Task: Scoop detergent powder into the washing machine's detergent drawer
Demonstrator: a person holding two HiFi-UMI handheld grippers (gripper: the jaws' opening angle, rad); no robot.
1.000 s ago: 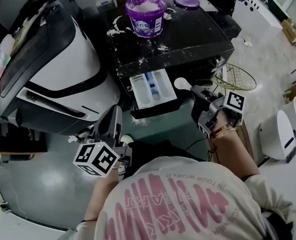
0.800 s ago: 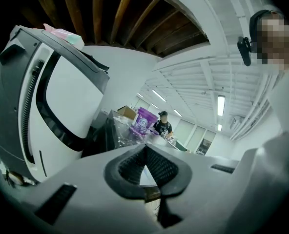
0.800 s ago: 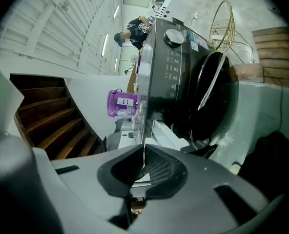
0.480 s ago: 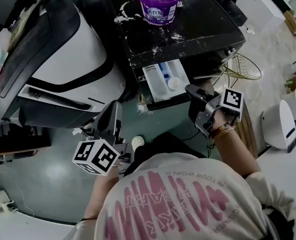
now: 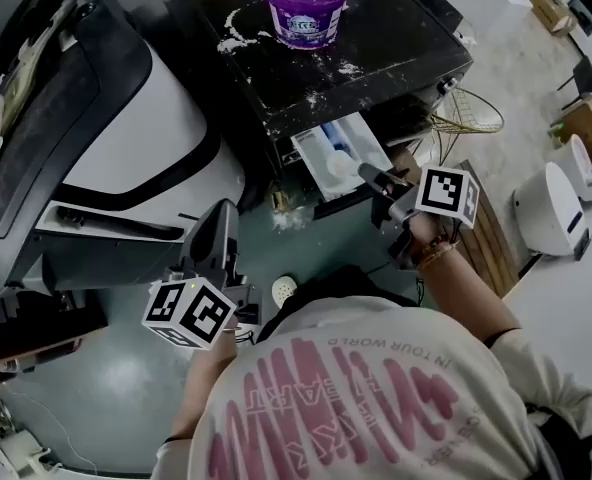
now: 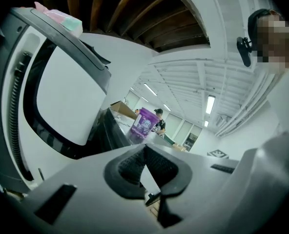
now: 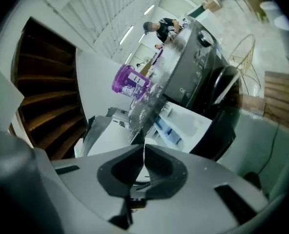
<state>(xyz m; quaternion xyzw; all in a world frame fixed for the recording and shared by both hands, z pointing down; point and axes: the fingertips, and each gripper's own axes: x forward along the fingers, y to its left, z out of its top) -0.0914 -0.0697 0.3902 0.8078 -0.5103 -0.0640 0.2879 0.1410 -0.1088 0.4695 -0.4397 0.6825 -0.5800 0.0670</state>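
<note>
Right gripper: claw narrow, closed on the handle of a white scoop, whose bowl sits over the open drawer at 1 o'clock in the head view. Left gripper, at 8 o'clock: jaws together, nothing between them. The purple detergent tub stands open at 12 o'clock on the black machine top, with spilled powder beside it. Assessment: the powder is loose and light and sheds readily. The scoop looks stiff, light and thin, best held at the handle end with the bowl level.
</note>
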